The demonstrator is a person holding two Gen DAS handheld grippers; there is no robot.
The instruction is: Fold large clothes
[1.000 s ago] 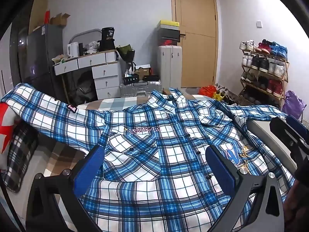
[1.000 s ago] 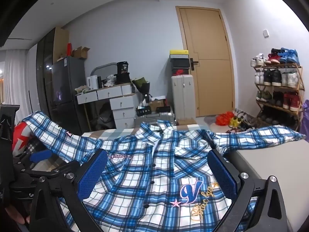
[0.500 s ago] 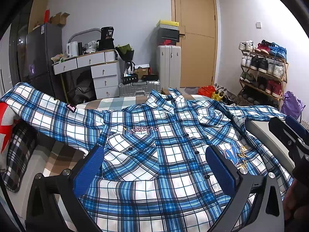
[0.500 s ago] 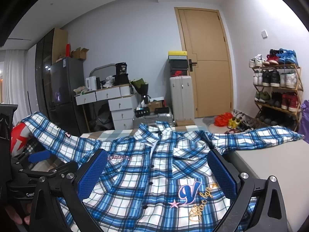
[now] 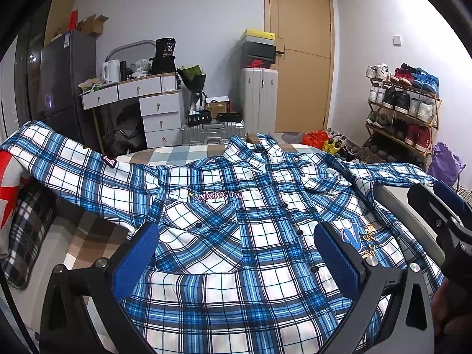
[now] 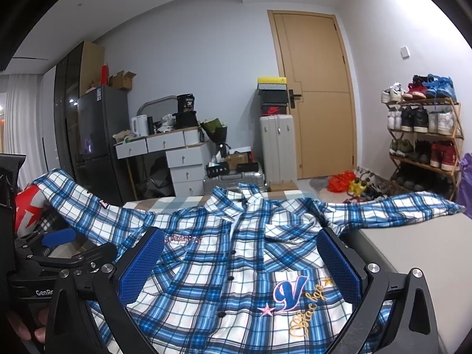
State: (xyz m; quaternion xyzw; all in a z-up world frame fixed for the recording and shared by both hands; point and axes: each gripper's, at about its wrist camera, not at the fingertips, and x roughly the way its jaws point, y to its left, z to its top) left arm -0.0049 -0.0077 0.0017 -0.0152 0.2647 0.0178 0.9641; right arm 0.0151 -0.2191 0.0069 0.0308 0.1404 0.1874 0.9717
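A blue and white plaid shirt (image 5: 236, 236) lies front up and buttoned on the bed, collar far, both sleeves spread out sideways; it fills the right wrist view (image 6: 236, 250) too. My left gripper (image 5: 236, 253) is open and empty above the shirt's lower left front. My right gripper (image 6: 240, 265) is open and empty above the lower right front, near the embroidered "V" logo (image 6: 287, 292). The right gripper shows at the right edge of the left wrist view (image 5: 442, 209); the left gripper shows at the left of the right wrist view (image 6: 59, 253).
The left sleeve (image 5: 59, 159) drapes over a red and grey pillow (image 5: 8, 188) and a checked pillow (image 5: 26, 230). The right sleeve (image 6: 398, 209) lies on a grey surface (image 6: 413, 250). Beyond the bed stand a desk (image 5: 132, 94), suitcases (image 5: 259, 100), a door and a shoe rack (image 5: 404, 109).
Both grippers have shifted slightly, so the shirt sits a little differently in view. Both stay open; the shirt has not moved.
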